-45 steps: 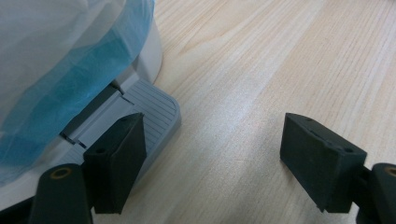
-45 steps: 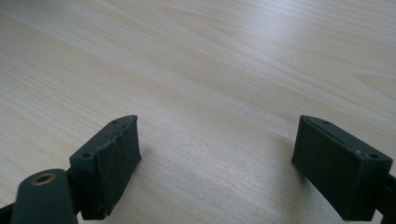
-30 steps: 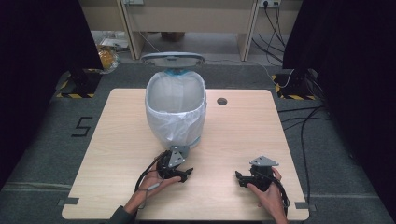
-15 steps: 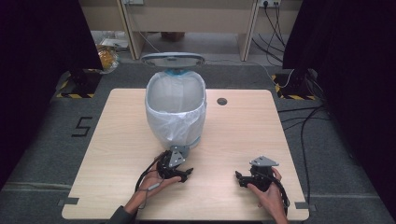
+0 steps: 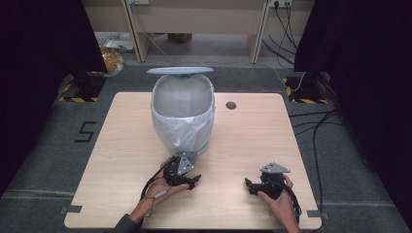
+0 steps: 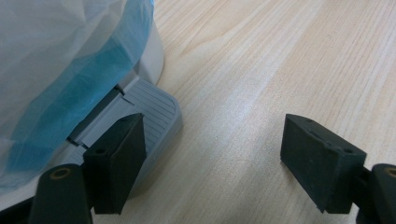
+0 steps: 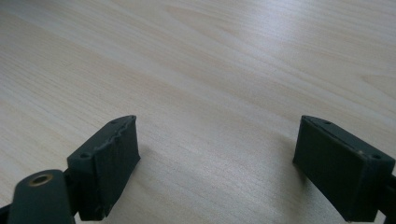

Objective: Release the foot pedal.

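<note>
A white pedal bin [image 5: 183,114] stands on the far middle of the wooden table [image 5: 243,141], lined with a thin plastic bag [image 5: 180,131] whose edge folds down over the rim; in the left gripper view the liner [image 6: 70,93] looks bluish where it hangs over the bin's white base. The lid [image 5: 180,71] is raised behind the opening. At the bin's near foot sits its grey ribbed pedal [image 6: 152,109], pointing toward the person. The left gripper [image 5: 187,180] rests low on the table just in front of the bin, held in the left hand [image 5: 163,187]; its jaws stand spread wide with nothing between them, one jaw lying over the pedal's edge and the other above bare wood. Whether that jaw touches the pedal cannot be told. The right gripper [image 5: 248,186], in the right hand [image 5: 279,201], sits well apart to the right near the table's front edge, jaws likewise spread wide over bare tabletop, gripping nothing
</note>
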`<action>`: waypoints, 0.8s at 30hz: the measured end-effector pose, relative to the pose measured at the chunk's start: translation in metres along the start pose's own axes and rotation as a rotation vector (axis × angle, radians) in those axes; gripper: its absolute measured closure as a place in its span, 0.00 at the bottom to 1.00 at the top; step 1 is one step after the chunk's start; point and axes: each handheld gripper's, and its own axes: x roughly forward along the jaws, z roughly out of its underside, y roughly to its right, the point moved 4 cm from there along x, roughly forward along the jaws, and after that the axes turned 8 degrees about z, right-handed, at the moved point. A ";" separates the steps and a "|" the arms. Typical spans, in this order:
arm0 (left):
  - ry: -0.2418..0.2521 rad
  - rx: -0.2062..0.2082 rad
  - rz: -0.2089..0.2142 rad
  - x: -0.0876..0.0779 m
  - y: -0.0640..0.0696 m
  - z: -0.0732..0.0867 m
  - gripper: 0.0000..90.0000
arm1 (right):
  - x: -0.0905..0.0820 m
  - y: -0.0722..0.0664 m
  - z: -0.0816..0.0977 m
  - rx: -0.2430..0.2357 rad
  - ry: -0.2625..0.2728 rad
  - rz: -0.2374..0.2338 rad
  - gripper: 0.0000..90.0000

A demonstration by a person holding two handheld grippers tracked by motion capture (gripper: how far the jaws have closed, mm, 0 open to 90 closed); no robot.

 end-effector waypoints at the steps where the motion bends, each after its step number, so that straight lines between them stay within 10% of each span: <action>1: -0.001 0.001 0.000 0.000 0.000 0.000 0.24 | 0.000 0.000 0.000 0.000 0.000 0.000 0.15; 24: 0.028 -0.022 -0.002 -0.011 -0.002 -0.008 0.24 | 0.000 0.000 0.000 -0.005 0.001 -0.002 0.15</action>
